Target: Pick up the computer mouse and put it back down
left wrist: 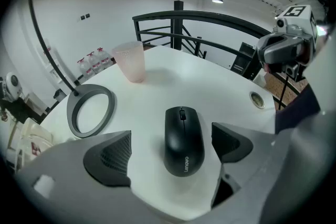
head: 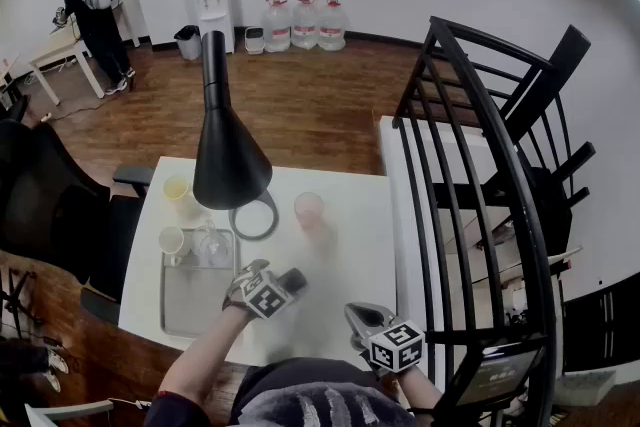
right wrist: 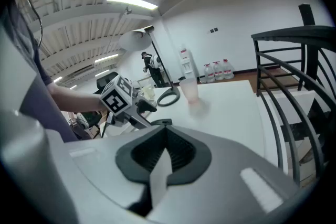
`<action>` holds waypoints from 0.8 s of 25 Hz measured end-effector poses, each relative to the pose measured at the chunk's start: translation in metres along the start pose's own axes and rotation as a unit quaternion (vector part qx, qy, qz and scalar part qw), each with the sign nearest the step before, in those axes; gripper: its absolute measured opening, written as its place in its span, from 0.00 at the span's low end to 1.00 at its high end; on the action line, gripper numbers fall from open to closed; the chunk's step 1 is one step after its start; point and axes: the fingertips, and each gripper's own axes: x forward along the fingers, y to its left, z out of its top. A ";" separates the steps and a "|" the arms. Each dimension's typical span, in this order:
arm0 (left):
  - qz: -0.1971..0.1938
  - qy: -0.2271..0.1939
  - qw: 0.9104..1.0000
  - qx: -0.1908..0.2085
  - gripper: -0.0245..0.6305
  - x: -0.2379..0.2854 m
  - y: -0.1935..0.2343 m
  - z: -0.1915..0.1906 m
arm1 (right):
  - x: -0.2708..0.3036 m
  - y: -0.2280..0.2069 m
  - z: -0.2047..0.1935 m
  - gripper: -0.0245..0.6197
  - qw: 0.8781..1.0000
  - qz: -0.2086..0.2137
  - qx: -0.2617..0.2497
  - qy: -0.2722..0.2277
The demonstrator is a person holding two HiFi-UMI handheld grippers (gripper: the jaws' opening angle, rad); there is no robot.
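A black computer mouse (left wrist: 183, 140) lies flat on the white table (left wrist: 210, 86), its nose pointing away from the camera. My left gripper (left wrist: 172, 149) points down over it, open, with a dark pad on each side and a gap between each pad and the mouse. In the head view the left gripper (head: 289, 282) sits at the table's near middle and mostly hides the mouse. My right gripper (head: 357, 314) hovers near the table's front edge, to the right. Its jaws (right wrist: 165, 157) are shut with nothing between them.
A pink translucent cup (left wrist: 130, 60) stands beyond the mouse. A black desk lamp (head: 225, 135) rises from a ring base (left wrist: 90, 110) at the left. A grey tray (head: 195, 300) with glasses sits further left. A black railing (head: 480, 195) borders the table's right side.
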 end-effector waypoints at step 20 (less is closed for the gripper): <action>-0.028 0.055 0.998 0.017 0.75 0.032 -0.003 -0.013 | 0.009 -0.007 -0.002 0.04 1.000 0.004 0.002 0.013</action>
